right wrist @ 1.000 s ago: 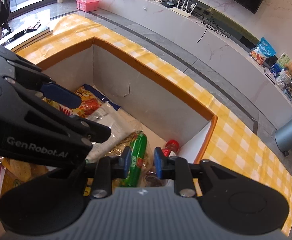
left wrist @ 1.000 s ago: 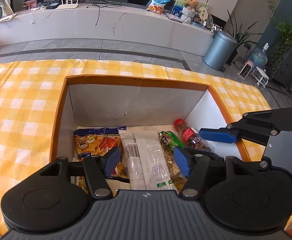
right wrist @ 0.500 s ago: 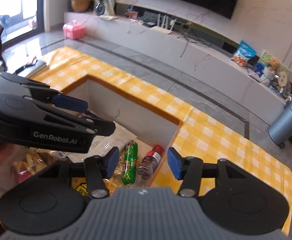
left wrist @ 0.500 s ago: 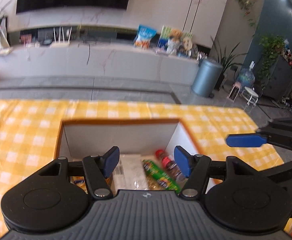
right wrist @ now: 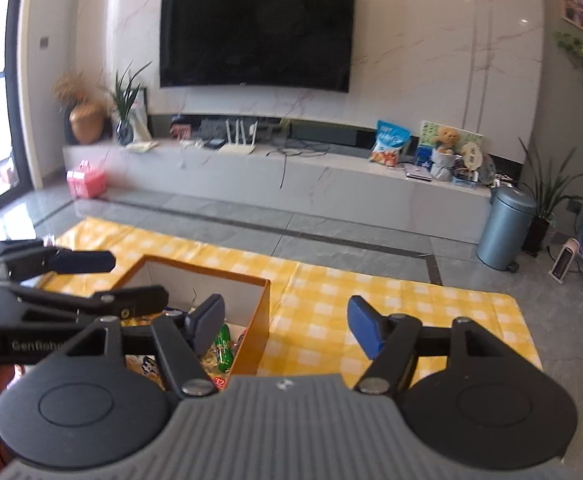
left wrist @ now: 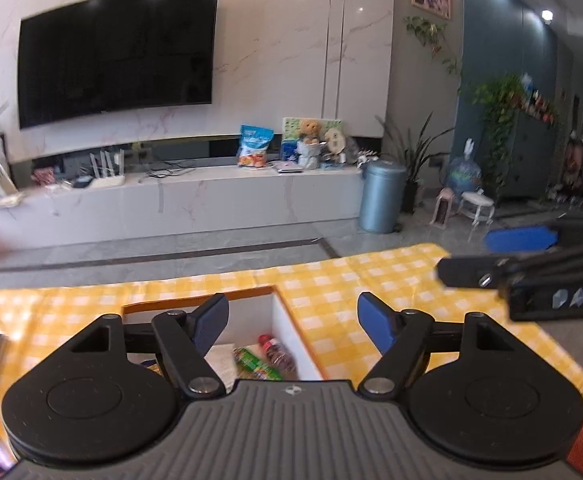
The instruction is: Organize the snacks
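snacks lay in an open cardboard box (left wrist: 287,328) with an orange rim and white inner walls, standing on a yellow-and-white checked cloth (left wrist: 371,280). in the left wrist view a red-capped bottle (left wrist: 277,354) lay along the box's right wall, a green packet (left wrist: 257,364) just beside it and a pale wrapper (left wrist: 221,360) further left. in the right wrist view the green packet (right wrist: 223,346) and a yellow printed bag (right wrist: 143,364) showed inside the same box (right wrist: 257,320).

left gripper (left wrist: 293,320) was held above the box, its blue pads wide apart and holding nothing; its jaws had just been opening. right gripper (right wrist: 287,320) was likewise above the box's near right corner, its jaws parted with nothing between them, and had just been opening. each gripper appeared at the side of the other's view, the left one (right wrist: 67,280) on the left and the right one (left wrist: 531,256) on the right.

background: a wall-mounted television (right wrist: 257,32), a long marble ledge (right wrist: 251,172) bearing a blue snack bag (right wrist: 389,142), and a grey bin (right wrist: 505,232) on the floor.
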Motion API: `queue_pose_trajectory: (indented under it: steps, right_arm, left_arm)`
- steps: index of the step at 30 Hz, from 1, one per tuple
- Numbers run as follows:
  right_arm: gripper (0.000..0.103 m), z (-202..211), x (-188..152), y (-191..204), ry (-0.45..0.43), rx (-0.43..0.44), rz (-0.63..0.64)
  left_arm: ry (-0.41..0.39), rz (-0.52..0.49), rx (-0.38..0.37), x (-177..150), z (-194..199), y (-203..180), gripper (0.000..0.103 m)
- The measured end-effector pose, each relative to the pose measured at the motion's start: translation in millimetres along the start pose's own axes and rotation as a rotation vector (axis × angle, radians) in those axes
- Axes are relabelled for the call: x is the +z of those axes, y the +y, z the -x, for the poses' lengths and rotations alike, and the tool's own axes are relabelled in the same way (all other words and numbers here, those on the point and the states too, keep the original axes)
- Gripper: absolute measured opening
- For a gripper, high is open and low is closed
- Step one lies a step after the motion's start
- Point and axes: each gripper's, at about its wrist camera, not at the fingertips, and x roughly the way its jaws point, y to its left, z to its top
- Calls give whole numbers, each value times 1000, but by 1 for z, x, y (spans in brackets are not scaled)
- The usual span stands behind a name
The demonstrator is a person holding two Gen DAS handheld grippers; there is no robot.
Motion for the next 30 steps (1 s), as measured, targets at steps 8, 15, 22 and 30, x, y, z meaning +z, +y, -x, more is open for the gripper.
queue_pose_trajectory:
  steps: [8, 15, 22, 30]
  right_arm:
    - [81, 66, -26, 2, -103, -44, -122]
    - [85, 75, -59, 10, -81, -53, -153]
    - [86, 61, -91, 20, 5, -55, -141]
    - [88, 27, -115, 32, 126, -32, -139]
  left_arm:
    - [28, -12, 84, -20, 32, -20, 91]
    - [89, 35, 112, -59, 38, -23, 94]
    - [177, 53, 120, -90, 35, -15, 94]
    - [246, 52, 157, -104, 27, -7, 94]
